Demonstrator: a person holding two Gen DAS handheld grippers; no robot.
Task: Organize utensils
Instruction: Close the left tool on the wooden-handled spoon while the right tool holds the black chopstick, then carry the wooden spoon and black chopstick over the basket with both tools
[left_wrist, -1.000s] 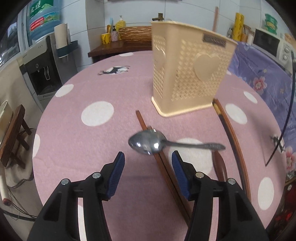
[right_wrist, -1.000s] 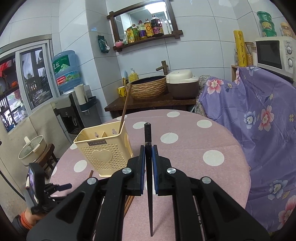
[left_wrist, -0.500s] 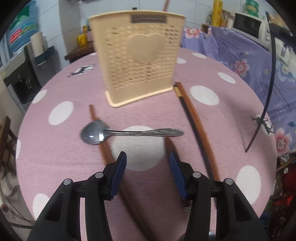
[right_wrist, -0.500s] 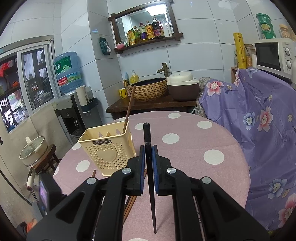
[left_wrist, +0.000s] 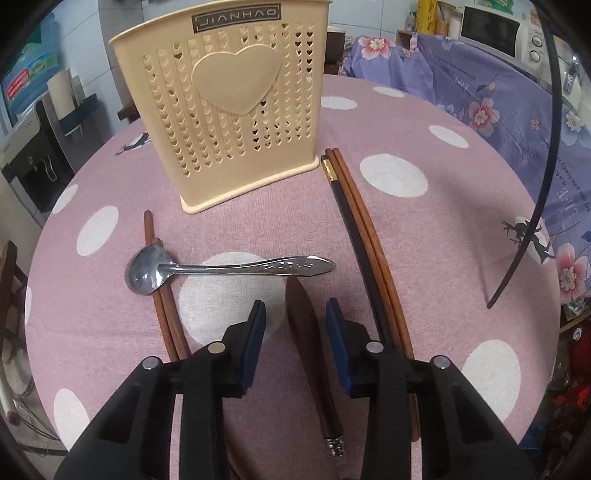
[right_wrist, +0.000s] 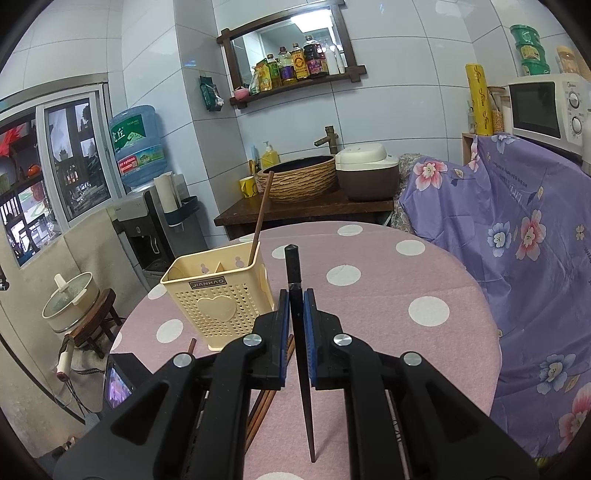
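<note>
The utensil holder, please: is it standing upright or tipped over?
Upright: the utensil holder stands on its base, open top upward, a brown chopstick inside.

A home kitchen; white tiled walls, a microwave (right_wrist: 546, 107) far right, a rice cooker (right_wrist: 367, 171) beside a basin with tap, a water dispenser (right_wrist: 138, 147) far left; condiment bottles (right_wrist: 295, 64) on a wall shelf.

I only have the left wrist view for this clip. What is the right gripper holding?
Observer: The right gripper is shut on a black chopstick, thick end pointing forward.
Operator: The holder's top is cut off here. Is anything inside it?
Observer: Yes, one brown chopstick leans out of the holder, on its right side in the right wrist view.
</note>
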